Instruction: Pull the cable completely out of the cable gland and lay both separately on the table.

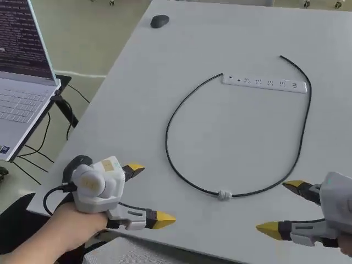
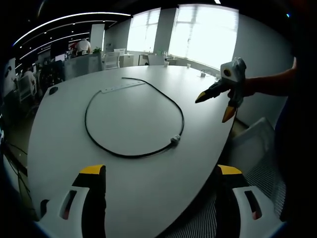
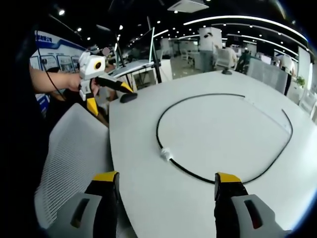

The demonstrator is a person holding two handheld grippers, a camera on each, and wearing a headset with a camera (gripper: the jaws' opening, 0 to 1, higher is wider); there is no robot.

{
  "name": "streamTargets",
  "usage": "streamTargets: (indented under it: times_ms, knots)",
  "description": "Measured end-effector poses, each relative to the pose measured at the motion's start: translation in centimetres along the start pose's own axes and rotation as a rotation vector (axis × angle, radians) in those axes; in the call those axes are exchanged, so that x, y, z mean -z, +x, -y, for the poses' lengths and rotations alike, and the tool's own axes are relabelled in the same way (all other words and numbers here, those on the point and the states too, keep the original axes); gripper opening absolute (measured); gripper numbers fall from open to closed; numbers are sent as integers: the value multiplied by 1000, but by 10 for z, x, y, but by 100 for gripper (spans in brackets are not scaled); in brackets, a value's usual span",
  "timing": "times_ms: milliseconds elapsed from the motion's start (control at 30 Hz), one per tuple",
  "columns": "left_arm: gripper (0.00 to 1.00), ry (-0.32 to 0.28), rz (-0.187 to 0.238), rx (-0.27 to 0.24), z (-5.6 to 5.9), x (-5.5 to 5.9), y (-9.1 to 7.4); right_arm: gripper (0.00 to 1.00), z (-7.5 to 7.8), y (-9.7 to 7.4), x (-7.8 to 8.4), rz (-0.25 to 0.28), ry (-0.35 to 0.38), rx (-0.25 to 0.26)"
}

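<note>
A long black cable (image 1: 175, 110) lies in a wide loop on the grey-white table (image 1: 231, 137). A small white cable gland (image 1: 224, 194) sits threaded on it at the near side of the loop, also seen as the cable gland (image 2: 175, 141) and the cable gland (image 3: 165, 154). My left gripper (image 1: 148, 192) hovers open over the near left table edge, well left of the gland. My right gripper (image 1: 283, 206) stands open at the near right, a short way right of the gland. Both grippers hold nothing.
A white power strip (image 1: 265, 83) lies at the far side of the loop. A dark mouse (image 1: 159, 21) rests near the far table edge. An open laptop (image 1: 22, 82) stands on a stand left of the table. A mesh chair (image 3: 69, 153) is at the near edge.
</note>
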State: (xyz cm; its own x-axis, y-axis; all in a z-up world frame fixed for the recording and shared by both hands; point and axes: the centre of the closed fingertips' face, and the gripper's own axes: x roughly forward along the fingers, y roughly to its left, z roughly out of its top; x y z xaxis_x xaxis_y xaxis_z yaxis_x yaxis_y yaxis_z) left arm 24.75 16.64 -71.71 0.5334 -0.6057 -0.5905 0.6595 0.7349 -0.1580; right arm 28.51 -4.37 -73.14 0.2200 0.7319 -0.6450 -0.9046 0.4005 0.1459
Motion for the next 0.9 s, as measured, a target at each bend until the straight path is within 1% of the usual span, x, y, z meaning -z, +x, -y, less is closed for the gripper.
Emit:
streamTargets:
  times_ms: [100,200,367,433,500,567,633,733,900]
  knots:
    - [91,-11,15,-5,-1,-3,1,78,4,8,-6,-3,-19,-11]
    - [92,-9,16,-8,-1,-3,3,76,6,14,-9,-8,-28,-17]
    - [92,-6,3,-2,1,1,7,73,10,26,-12,-27,-73,-30]
    - [91,-6,-2,-1,2,2,8,71,10,29,-12,-32,-81,-37]
    - [92,-11,0,1,3,2,9,68,11,32,-12,-46,-96,-46]
    - [92,-13,-3,3,4,2,10,67,10,36,-12,-58,-106,-53]
    - [92,-13,-4,4,5,3,10,67,12,40,-10,-93,-102,-48]
    - [91,-18,-5,7,6,4,10,65,11,46,-14,-91,-119,-62]
    - [91,-24,-8,9,8,6,9,60,10,58,-18,-114,-151,-91]
